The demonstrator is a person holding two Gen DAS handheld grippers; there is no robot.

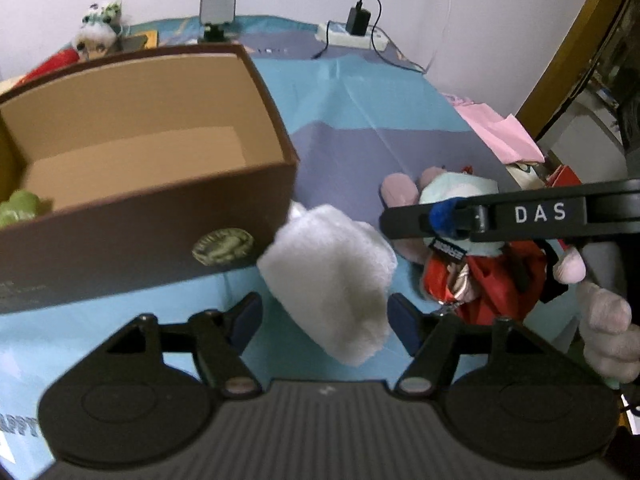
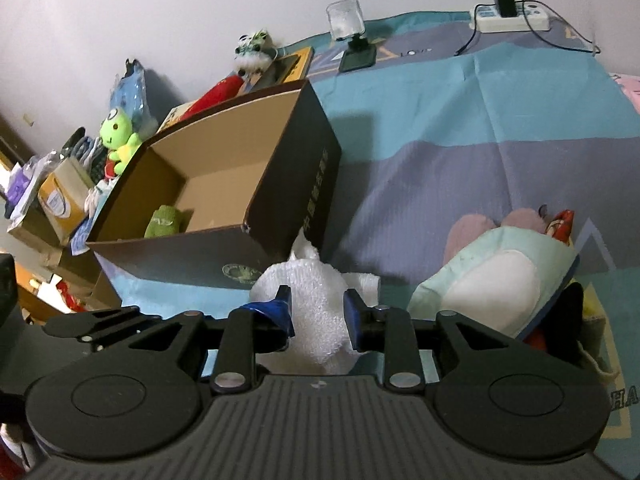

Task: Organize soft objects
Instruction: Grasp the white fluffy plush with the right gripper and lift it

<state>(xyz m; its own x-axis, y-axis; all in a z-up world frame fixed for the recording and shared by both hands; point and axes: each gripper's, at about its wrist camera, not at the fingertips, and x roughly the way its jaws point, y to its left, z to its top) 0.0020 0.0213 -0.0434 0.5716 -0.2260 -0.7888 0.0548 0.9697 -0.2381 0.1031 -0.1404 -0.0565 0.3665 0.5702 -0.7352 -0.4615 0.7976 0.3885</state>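
Jaws: our left gripper (image 1: 324,314) spread around the white towel (image 1: 332,276), our right gripper (image 2: 318,312) pinching it, lifted beside the box (image 2: 224,216), presumably for boxing.

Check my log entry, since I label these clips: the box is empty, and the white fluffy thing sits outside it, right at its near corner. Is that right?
One detail is wrong: the brown box is not empty. The right wrist view shows a green soft item on its floor. The rest stands: the white fluffy thing sits outside, at the box's near corner.
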